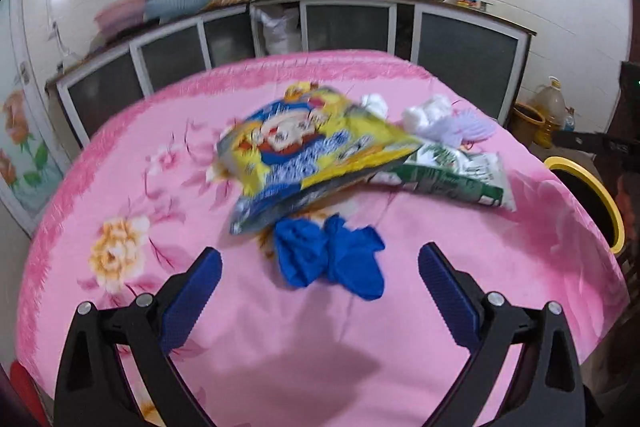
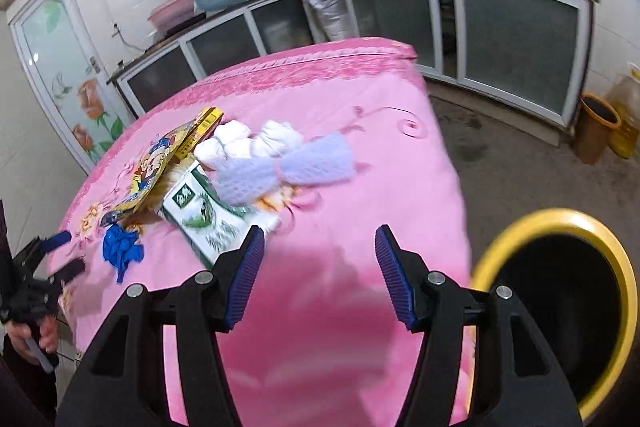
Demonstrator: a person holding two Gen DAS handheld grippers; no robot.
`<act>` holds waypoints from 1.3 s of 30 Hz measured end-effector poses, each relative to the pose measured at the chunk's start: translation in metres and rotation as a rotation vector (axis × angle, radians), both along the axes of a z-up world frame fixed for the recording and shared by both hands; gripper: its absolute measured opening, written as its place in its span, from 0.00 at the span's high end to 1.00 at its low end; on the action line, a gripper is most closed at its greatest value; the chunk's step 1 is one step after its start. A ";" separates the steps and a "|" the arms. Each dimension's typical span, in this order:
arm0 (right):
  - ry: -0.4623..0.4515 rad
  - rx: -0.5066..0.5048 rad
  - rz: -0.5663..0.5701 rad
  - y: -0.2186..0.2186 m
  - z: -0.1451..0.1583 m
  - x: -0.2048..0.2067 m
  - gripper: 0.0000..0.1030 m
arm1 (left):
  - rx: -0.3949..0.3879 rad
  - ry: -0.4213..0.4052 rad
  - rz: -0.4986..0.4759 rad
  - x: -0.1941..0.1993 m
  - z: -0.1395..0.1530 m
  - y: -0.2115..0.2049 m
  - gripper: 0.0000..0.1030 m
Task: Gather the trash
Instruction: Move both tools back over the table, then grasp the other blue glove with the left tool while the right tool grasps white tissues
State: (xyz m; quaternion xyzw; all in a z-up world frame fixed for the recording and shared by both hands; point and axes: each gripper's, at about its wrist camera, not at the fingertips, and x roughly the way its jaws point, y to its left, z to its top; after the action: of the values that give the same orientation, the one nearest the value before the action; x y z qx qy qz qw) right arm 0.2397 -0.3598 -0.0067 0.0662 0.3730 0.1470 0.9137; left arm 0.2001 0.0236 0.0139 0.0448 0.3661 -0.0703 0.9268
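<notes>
Trash lies in a heap on the pink flowered tablecloth (image 1: pixel 160 187) (image 2: pixel 360 107): a yellow snack bag (image 1: pixel 308 147) (image 2: pixel 160 167), a green and white packet (image 1: pixel 452 175) (image 2: pixel 208 219), white crumpled tissues (image 1: pixel 424 115) (image 2: pixel 248 143), a pale lilac foam net (image 1: pixel 468 131) (image 2: pixel 288 167) and a crumpled blue glove (image 1: pixel 332 255) (image 2: pixel 120 251). My left gripper (image 1: pixel 320 263) is open, with the blue glove just ahead between its fingers, untouched. Above bare cloth, my right gripper (image 2: pixel 320 243) stands open and holds nothing, the green packet just left of its left finger.
A black bin with a yellow rim (image 2: pixel 560 299) (image 1: pixel 592 195) stands at the table's right side. Kitchen counters with glass-door cabinets (image 1: pixel 360 23) run behind the table. An orange bucket (image 2: pixel 596 127) and oil bottles stand on the floor at the far right. A hand (image 2: pixel 32 335) holds the left gripper.
</notes>
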 end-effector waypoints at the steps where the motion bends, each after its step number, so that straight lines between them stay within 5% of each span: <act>1: 0.002 -0.011 0.008 0.008 0.000 0.008 0.46 | -0.020 0.015 0.012 0.003 -0.004 0.004 0.08; 13: 0.097 -0.096 0.115 0.074 0.011 0.108 0.46 | -0.086 0.127 0.051 0.036 -0.029 0.003 0.08; 25: 0.284 -0.126 0.143 0.105 -0.032 0.171 0.52 | -0.189 0.250 0.063 0.071 -0.052 0.005 0.08; 27: 0.294 -0.112 0.143 0.106 -0.035 0.171 0.59 | -0.176 0.244 0.072 0.073 -0.052 0.002 0.19; 29: 0.290 -0.097 0.145 0.106 -0.033 0.170 0.68 | -0.160 0.244 0.075 0.075 -0.052 0.001 0.54; 31: 0.264 -0.096 0.151 0.107 -0.027 0.166 0.75 | -0.183 0.245 0.074 0.075 -0.050 0.003 0.71; 39: 0.202 -0.031 0.166 0.107 0.001 0.146 0.76 | -0.237 0.194 0.004 0.043 -0.012 0.005 0.79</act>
State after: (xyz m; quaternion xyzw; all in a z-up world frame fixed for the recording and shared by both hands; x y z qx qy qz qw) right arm 0.3860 -0.2527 -0.0057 0.0356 0.4697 0.2091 0.8570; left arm 0.2429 0.0284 0.0021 -0.0728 0.4433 -0.1150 0.8860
